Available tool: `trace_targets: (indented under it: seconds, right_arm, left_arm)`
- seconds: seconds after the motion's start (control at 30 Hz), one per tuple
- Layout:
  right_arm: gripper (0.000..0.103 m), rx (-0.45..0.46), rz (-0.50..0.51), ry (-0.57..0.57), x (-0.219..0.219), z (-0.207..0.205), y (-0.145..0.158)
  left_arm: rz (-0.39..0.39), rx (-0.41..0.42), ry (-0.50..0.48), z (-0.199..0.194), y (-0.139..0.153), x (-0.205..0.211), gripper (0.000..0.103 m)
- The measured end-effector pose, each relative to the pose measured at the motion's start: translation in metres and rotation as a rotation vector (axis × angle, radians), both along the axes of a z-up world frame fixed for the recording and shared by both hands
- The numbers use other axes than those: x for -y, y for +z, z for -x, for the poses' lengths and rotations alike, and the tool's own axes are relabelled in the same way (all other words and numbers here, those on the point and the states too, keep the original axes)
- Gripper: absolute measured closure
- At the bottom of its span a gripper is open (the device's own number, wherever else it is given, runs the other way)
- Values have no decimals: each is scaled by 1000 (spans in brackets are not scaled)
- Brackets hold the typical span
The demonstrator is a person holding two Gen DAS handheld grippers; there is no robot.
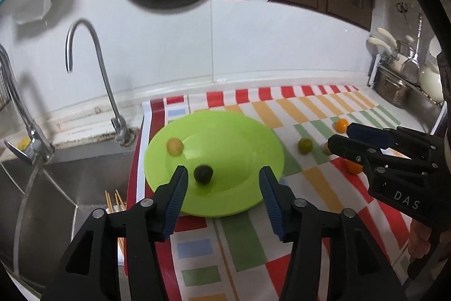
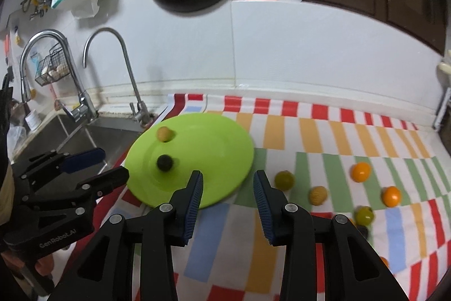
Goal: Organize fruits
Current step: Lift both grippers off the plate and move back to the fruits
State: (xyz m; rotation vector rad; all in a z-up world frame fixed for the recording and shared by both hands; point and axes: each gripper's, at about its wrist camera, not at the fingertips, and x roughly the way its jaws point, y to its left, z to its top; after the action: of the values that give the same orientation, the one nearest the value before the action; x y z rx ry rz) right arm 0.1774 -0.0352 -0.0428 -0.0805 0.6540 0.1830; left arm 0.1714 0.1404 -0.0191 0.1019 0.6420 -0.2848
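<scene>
Left wrist view: the left hand-held gripper (image 1: 223,177) is hovering w/ fingers spread, nothing between them, over the round lime-green plastic plate (image 1: 239,137). A small dark round fruit (image 1: 203,173) and a pale yellow round fruit (image 1: 174,146) are sitting on the plate, apart.

Right wrist view: the right hand-held gripper (image 2: 227,182) is hanging spread & empty at the plate's near-right rim — a green round fruit (image 2: 284,180) and two orange round fruits (image 2: 361,171) are lying on the striped cloth-covered worktop (image 2: 310,137).

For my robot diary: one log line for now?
left gripper: open, empty | right gripper: open, empty | green plate: two fruits
</scene>
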Motion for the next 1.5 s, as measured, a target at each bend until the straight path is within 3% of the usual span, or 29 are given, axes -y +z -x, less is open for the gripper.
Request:
trace_targets:
  seconds: [0.07,0.17,0.77,1.17,1.5]
  right_arm:
    - [64,11,2,-11,3,7,6]
    - [54,34,1,-40,10,20,13]
    - [54,64,-5,-264,49,75,38]
    - [54,42,37,-487,77,95,20]
    - [54,-19,5,-573,105,95,-5]
  left_arm:
    - [5,16,-8,6,6,2,45]
    - [17,32,-30,14,14,7,42]
    - [44,103,-285,20,40,63,37]
    - [7,80,-521,6,16,112,37]
    - [-50,44,-621,-2,-10,142,37]
